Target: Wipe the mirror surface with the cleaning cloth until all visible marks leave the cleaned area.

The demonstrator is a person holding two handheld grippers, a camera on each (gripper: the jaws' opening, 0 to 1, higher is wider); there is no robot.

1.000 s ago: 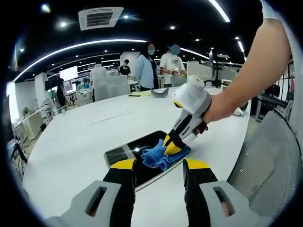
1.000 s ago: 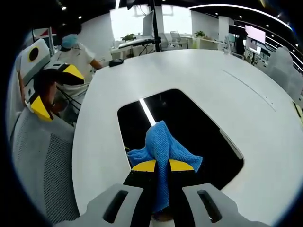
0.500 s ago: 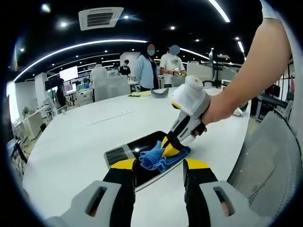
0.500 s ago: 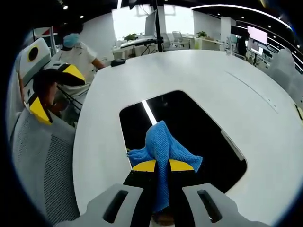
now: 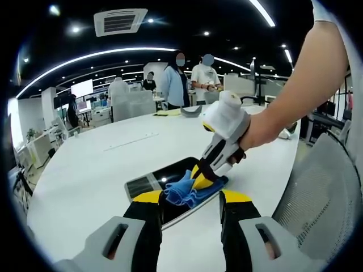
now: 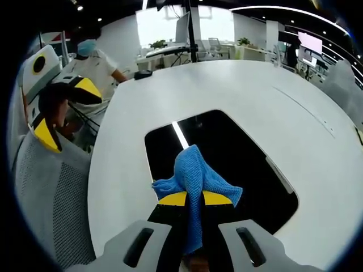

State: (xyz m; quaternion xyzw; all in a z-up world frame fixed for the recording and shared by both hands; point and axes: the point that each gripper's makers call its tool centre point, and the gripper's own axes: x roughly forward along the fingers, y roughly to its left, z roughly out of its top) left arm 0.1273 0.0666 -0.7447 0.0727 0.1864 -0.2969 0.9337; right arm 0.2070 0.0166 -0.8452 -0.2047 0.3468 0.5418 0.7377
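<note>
A dark rectangular mirror point(image 5: 153, 180) point(image 6: 238, 153) lies flat on the white round table point(image 5: 102, 164). My right gripper point(image 6: 193, 198) point(image 5: 203, 173) is shut on a blue cleaning cloth point(image 6: 195, 175) point(image 5: 184, 191), pressing it onto the mirror's near part. In the left gripper view a person's hand holds that gripper from the right. My left gripper point(image 5: 190, 198) hovers open just short of the mirror's near edge, with nothing between its yellow-tipped fingers. It also appears at the left edge of the right gripper view as the left gripper point(image 6: 54, 110).
A grey mesh chair point(image 5: 323, 192) point(image 6: 48, 192) stands by the table's edge. Several people point(image 5: 193, 79) stand beyond the far side of the table. Small items point(image 5: 178, 111) lie at the table's far edge. The white tabletop point(image 6: 317, 130) spreads wide around the mirror.
My right gripper has slid the blue cloth a little to the left across the mirror. The left gripper has stayed put.
</note>
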